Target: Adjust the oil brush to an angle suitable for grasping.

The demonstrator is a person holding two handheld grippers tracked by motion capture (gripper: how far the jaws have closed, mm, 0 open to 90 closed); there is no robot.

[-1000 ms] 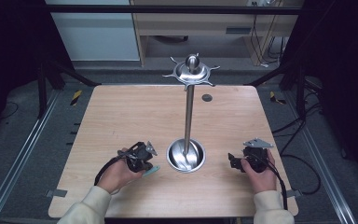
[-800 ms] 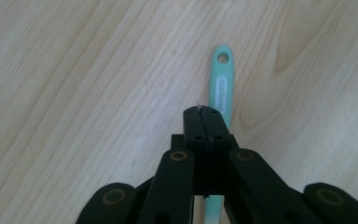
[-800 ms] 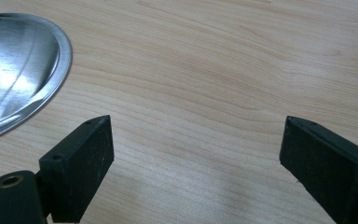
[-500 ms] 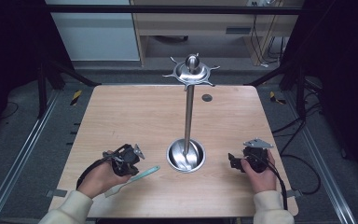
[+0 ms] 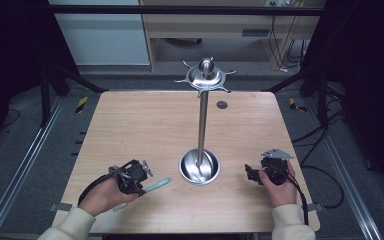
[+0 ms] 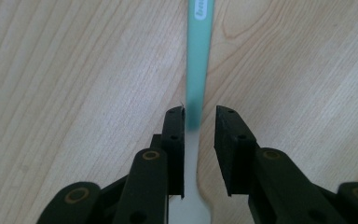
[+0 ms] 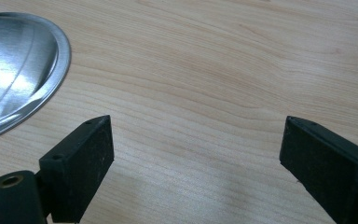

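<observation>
The teal-and-white spoon lies flat on the wooden table, just left of the steel stand's bowl base. The left gripper sits over its handle — jaws have just been opening, a narrow gap now, handle between them but w/ one pad clear of it. The right gripper rests right of the base, jaws wide apart, nothing between.

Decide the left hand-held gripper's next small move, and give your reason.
Probably draw the left hand-held gripper straight back. Its jaws have just been opening, and the slim teal-and-white plastic utensil lies flat on the light wooden table between them, a gap showing on one side, so it looks released.
</observation>
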